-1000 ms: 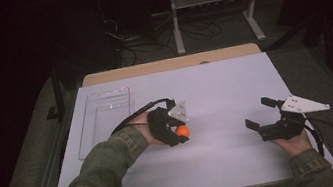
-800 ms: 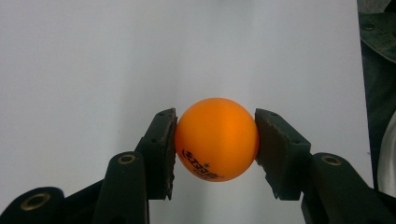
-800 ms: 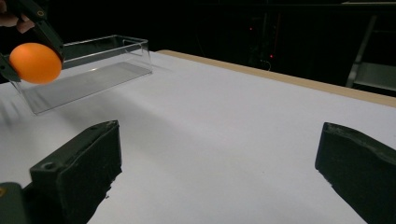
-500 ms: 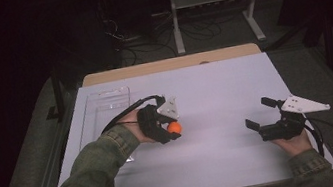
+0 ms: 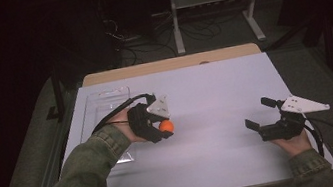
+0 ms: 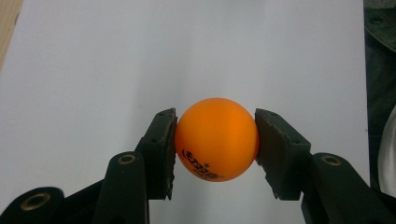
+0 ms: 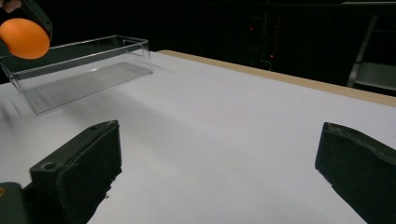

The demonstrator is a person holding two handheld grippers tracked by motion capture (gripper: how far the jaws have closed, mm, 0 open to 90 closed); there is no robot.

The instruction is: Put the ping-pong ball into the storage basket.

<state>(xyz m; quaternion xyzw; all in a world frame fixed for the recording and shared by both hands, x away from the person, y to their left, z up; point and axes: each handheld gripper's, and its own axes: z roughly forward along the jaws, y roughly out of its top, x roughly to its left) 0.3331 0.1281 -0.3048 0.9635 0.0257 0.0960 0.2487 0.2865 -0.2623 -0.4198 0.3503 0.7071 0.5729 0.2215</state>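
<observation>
R gripper [image 5: 258,115] sits nearest on the white table [image 5: 215,96], jaws spread wide, nothing btwn them, same spot as a sec ago. L gripper [image 5: 160,127] pinches the orange ball [image 5: 166,126] btwn both pads, ball off the table. Since a sec ago it has shifted left and up, twd the clear tray [image 5: 101,109] beyond. Likely carry phase, drop into tray next.

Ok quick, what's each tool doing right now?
Left tool: closed on the orange ball.
Right tool: open, holding nothing.
</observation>
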